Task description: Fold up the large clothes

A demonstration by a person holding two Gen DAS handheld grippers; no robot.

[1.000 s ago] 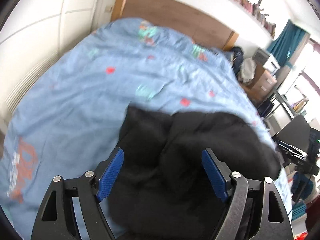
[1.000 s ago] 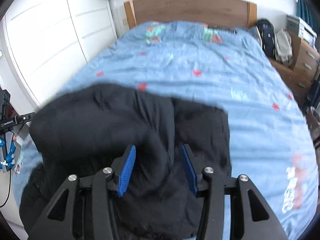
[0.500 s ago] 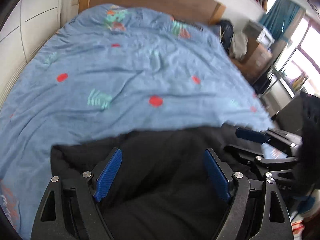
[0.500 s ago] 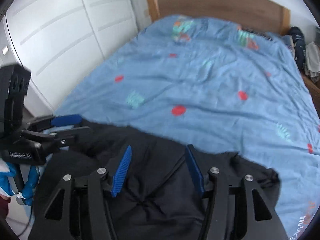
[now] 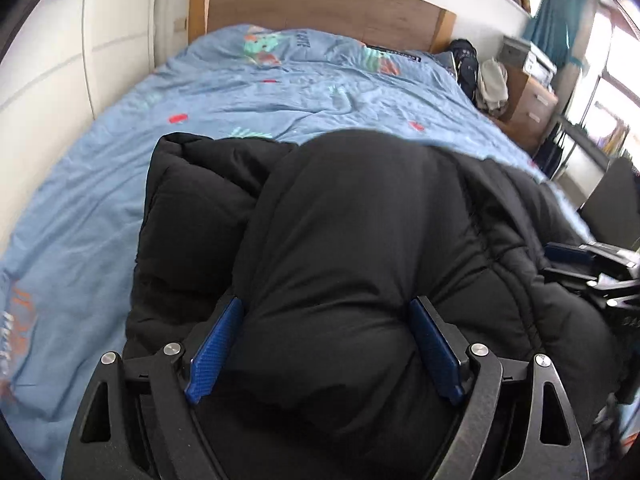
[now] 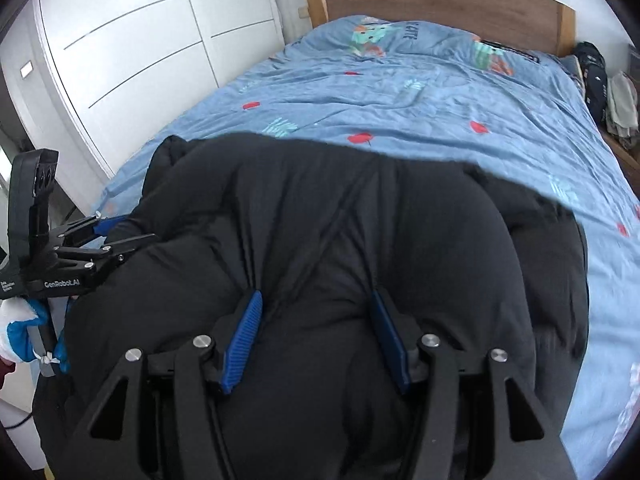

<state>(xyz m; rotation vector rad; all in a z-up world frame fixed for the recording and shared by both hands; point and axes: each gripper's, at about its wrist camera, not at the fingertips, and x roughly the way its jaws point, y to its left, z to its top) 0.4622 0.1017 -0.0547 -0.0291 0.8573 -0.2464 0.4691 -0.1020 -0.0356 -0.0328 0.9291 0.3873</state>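
Observation:
A puffy black jacket (image 5: 360, 220) lies bunched on the near end of the blue patterned bed cover (image 5: 280, 92). My left gripper (image 5: 325, 344) has its blue pads wide apart and pressed into a thick bulge of the jacket. In the right wrist view the jacket (image 6: 340, 208) fills the foreground, with creases running to the pads. My right gripper (image 6: 318, 336) holds a fold of it while its jaws are opening. The left gripper (image 6: 100, 240) shows at the jacket's left edge, and the right gripper (image 5: 580, 264) at its right edge.
The bed cover (image 6: 440, 92) runs back to a wooden headboard (image 5: 320, 4). White wardrobe doors (image 6: 140, 40) line the left side. Dark and pale bags (image 5: 466, 68), a wooden drawer unit (image 5: 532, 108) and a black chair (image 5: 612, 200) stand on the right.
Both grippers have come down toward the bed with the jacket between their pads. The jacket now bulges higher and reaches further up the cover. The right pads stand wider apart.

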